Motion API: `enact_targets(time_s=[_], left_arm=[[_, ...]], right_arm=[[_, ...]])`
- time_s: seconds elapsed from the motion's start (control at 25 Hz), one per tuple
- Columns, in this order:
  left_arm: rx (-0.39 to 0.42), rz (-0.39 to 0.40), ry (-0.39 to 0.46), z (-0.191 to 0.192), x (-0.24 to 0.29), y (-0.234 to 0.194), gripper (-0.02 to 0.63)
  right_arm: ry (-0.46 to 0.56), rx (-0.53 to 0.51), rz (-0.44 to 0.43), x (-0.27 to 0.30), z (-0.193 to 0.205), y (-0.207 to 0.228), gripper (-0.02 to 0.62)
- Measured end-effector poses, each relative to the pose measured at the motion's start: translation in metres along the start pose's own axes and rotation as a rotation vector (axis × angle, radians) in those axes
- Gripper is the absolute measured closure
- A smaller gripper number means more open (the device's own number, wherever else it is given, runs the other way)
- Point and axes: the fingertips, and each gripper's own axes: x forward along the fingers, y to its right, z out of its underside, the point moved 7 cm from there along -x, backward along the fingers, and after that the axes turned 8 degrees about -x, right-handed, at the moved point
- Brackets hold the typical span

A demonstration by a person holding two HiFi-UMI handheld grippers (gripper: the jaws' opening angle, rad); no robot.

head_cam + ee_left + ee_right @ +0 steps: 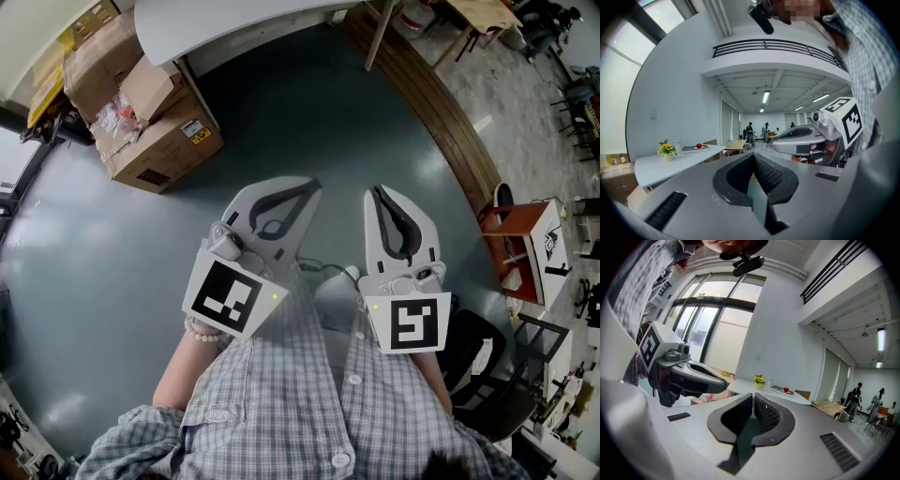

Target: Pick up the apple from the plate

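A small red apple [699, 146] lies on a plate [692, 149] far off on a white table [656, 165], beside a pot of yellow flowers [667, 150]. In the right gripper view the apple [786, 390] and flowers [760, 380] are just as distant. In the head view I hold both grippers close to my body above the floor; the apple is not visible there. My left gripper [314, 187] [753, 157] is shut with nothing in it. My right gripper [376, 191] [753, 397] is also shut and empty. The grippers sit side by side, apart.
Grey floor [112, 244] lies below me. The white table's edge [216, 23] is ahead, with cardboard boxes [155, 131] stacked to its left. A wooden strip [441, 112] curves along the right, past it chairs and a red-and-white stand [525, 244]. People stand far back in the room [751, 133].
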Motion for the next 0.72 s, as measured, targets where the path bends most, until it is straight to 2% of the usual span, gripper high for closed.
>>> enact_targets(time_s=[0.32, 0.72], left_arm=[[-0.003, 0.008, 0.009, 0.0, -0.005, -0.005, 0.595], [-0.028, -0.022, 0.021, 0.003, -0.021, -0.017, 0.595]], right_arm=[[0.0, -0.002, 0.016, 0.003, -0.007, -0.003, 0.565], [0.003, -0.027, 0.059, 0.003, -0.014, -0.009, 0.565]])
